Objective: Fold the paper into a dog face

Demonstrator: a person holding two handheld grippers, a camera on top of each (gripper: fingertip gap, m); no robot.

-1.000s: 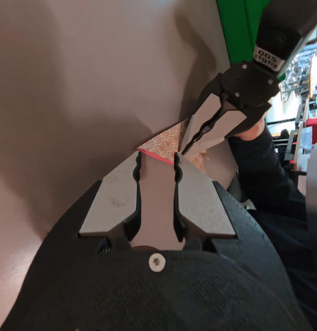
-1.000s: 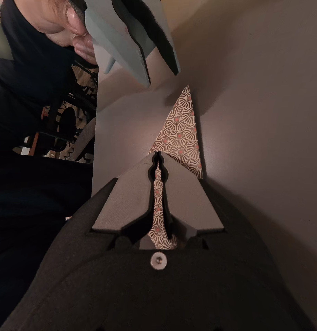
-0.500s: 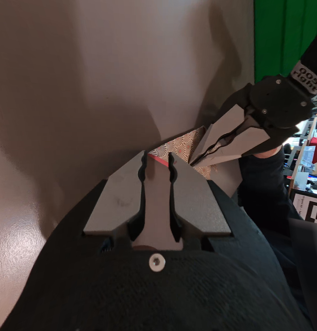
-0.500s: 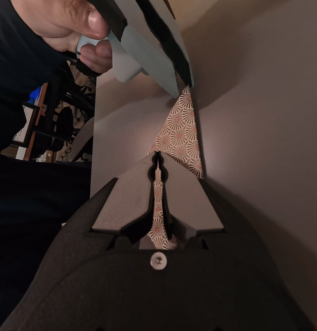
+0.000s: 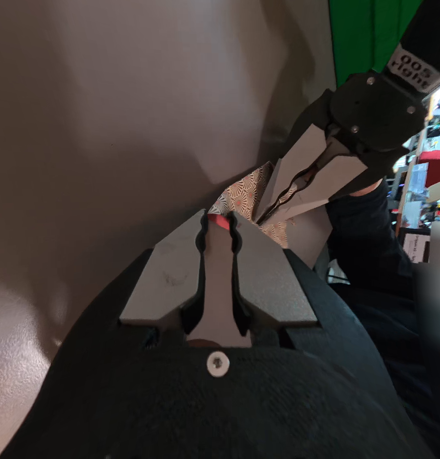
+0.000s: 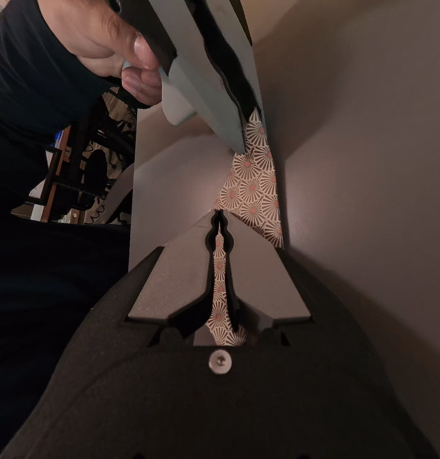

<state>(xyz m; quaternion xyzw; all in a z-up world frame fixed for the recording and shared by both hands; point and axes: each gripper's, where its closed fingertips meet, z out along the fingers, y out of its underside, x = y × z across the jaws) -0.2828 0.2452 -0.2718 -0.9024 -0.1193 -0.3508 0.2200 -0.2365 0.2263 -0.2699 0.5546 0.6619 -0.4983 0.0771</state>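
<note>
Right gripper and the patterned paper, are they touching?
Touching. The right wrist view shows the right gripper shut on the patterned paper, which runs pinched between its fingers.

Patterned paper [image 6: 258, 188], folded: one. Tongs: two, left tongs [image 5: 217, 218] and right tongs [image 6: 219, 213]. Grey worktop [image 5: 114, 111]: one. Bare hand [image 6: 109, 47], upper left: one.

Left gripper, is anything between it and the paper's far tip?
Nothing visible. The open left gripper already straddles the tip of the paper. The right gripper is shut on the paper's near end, away from that tip.
</note>
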